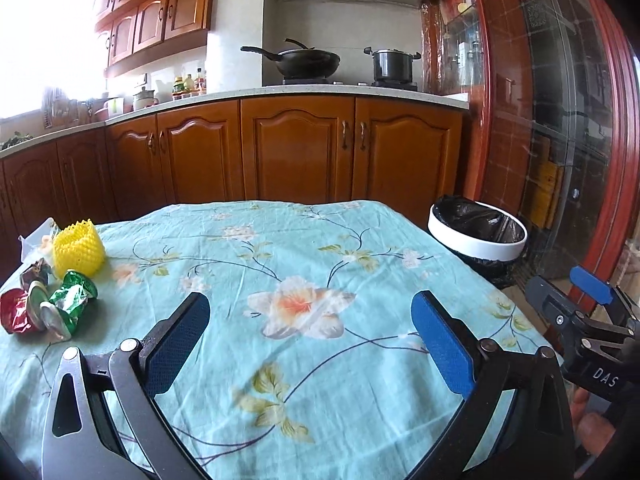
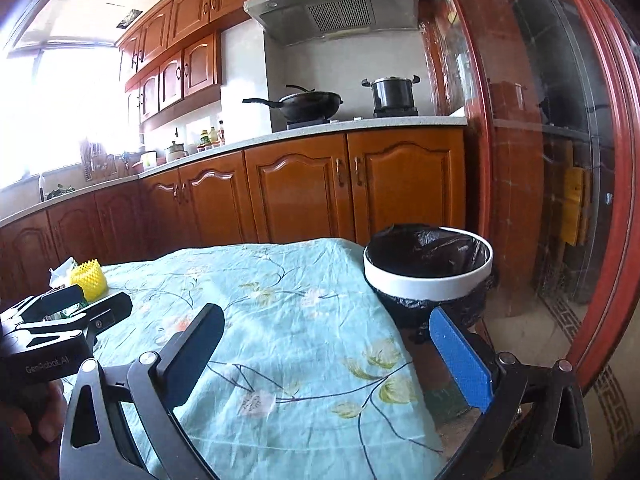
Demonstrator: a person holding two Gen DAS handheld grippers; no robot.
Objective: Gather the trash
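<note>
Trash lies at the table's far left: a yellow foam fruit net (image 1: 78, 249), a green foil wrapper (image 1: 74, 298), a red foil wrapper (image 1: 15, 312), round foil lids (image 1: 45, 307) and white paper (image 1: 36, 242). My left gripper (image 1: 310, 340) is open and empty above the table's middle, right of the trash. My right gripper (image 2: 326, 354) is open and empty over the table's right edge, near a white-rimmed bin (image 2: 428, 276) with a black liner. The bin also shows in the left wrist view (image 1: 478, 242). The net also shows in the right wrist view (image 2: 89, 278).
The table has a light blue floral cloth (image 1: 304, 264). Behind it run wooden kitchen cabinets (image 1: 296, 152) with a wok (image 1: 308, 60) and a pot (image 1: 392, 65) on the stove. A red-framed glass door (image 1: 560, 120) stands right of the bin.
</note>
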